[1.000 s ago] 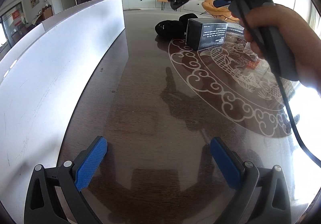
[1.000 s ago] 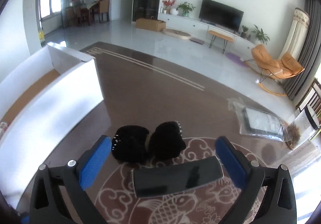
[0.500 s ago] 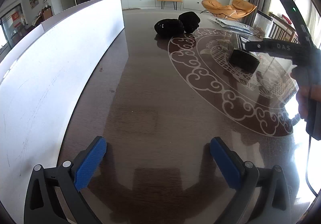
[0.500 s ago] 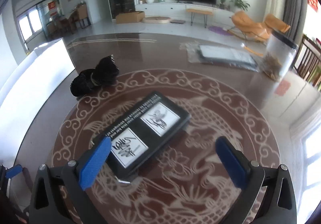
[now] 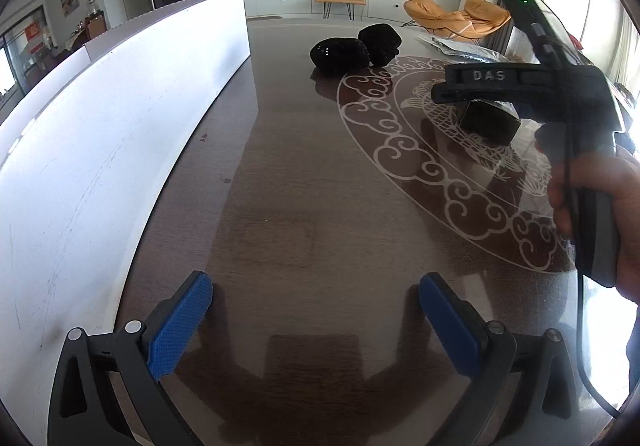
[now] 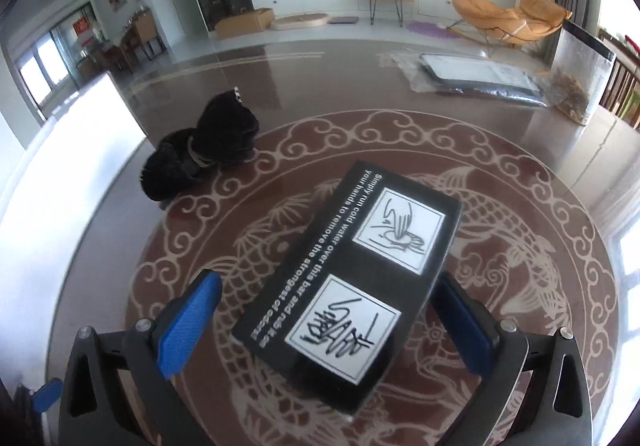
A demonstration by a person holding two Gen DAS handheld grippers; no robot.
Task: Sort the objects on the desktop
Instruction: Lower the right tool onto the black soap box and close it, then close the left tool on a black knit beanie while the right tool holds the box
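My right hand-held gripper [image 6: 324, 320] hangs spread wide around the black box [image 6: 348, 286], whose near end sits between the blue pads at lower centre, untouched on the left. My left hand-held gripper [image 5: 316, 320] gapes empty above bare counter [image 5: 304, 182]. Two black bundles [image 6: 204, 154] lie upper left.

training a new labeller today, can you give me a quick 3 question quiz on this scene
1. True or false: the right tool is open, with the black printed box between its blue pads.
2. Which object lies closest to the white bin wall?
A. the pair of black fuzzy bundles
B. the plastic-wrapped flat packet
C. the clear container
3. Fill in: the left tool is open and holds ____.

Key: 1 true; 2 A; 3 nothing
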